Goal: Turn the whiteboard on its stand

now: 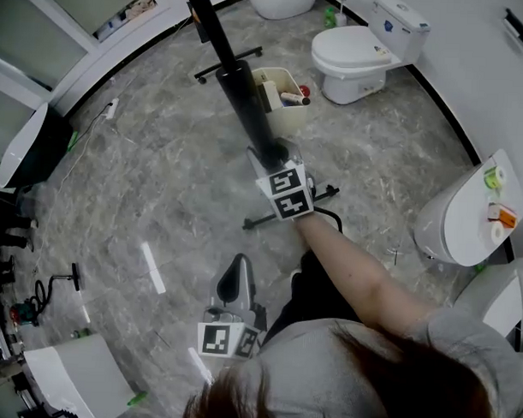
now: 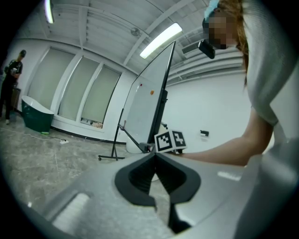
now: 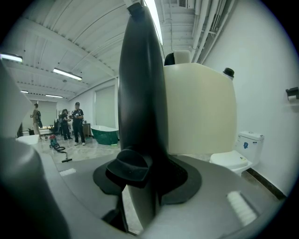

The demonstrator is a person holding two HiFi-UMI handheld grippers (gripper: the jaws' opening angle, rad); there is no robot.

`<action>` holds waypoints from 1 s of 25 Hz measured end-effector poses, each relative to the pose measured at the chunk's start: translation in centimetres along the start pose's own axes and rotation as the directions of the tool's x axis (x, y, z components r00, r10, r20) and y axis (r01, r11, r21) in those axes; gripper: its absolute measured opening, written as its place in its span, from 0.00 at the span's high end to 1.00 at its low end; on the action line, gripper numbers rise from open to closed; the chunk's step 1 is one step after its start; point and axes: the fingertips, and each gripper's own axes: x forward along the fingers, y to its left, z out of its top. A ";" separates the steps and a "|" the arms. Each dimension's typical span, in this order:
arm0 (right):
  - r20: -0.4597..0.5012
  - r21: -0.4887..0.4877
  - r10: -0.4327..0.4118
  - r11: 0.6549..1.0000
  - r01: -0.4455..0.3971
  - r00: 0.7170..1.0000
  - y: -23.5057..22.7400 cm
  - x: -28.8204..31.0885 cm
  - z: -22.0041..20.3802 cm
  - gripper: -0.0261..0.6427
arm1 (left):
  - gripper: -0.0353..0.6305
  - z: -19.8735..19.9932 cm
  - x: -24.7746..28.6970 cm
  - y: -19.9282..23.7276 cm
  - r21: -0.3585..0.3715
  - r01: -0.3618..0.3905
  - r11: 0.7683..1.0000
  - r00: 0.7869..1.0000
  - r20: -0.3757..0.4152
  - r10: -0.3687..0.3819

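From above in the head view, the whiteboard (image 1: 236, 74) shows edge-on as a long black bar running up from the middle. My right gripper (image 1: 274, 157) is shut on its near edge, marker cube just behind. In the right gripper view the black board frame (image 3: 142, 84) stands upright between the jaws, and one black pad (image 3: 131, 170) presses its left side. My left gripper (image 1: 236, 271) hangs low near my body, apart from the board, jaws shut on nothing. The left gripper view shows its jaw tips meeting (image 2: 155, 156), with the tilted whiteboard (image 2: 152, 93) beyond.
The stand's wheeled feet (image 1: 228, 67) spread across the marble floor. A cream bin (image 1: 282, 97) with small items sits by the board. A toilet (image 1: 361, 49) stands behind, wall basins (image 1: 471, 215) to the right, and a dark tub (image 1: 32, 144) to the left. People (image 3: 77, 123) stand far off.
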 end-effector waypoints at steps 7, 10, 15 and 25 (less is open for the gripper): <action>0.001 0.003 -0.005 1.000 0.005 1.000 -0.1 -3.6 -1.3 0.71 | 0.95 -0.1 -2.0 -2.8 0.021 -0.015 1.000 0.999 0.030 0.014; 0.000 0.003 0.001 1.000 -0.001 1.000 0.6 -5.1 -1.6 0.71 | 0.95 -0.3 -3.4 -4.4 0.020 -0.048 0.999 0.998 0.040 0.047; 0.002 0.005 0.013 1.000 -0.013 1.000 1.3 -7.8 -2.4 0.70 | 0.95 -1.6 -5.3 -7.4 0.010 -0.094 0.996 0.995 0.033 0.094; 0.007 0.011 0.019 1.000 -0.019 1.000 2.5 -12.5 -3.4 0.70 | 0.95 -3.9 -8.4 -11.7 -0.012 -0.171 0.985 0.985 0.031 0.171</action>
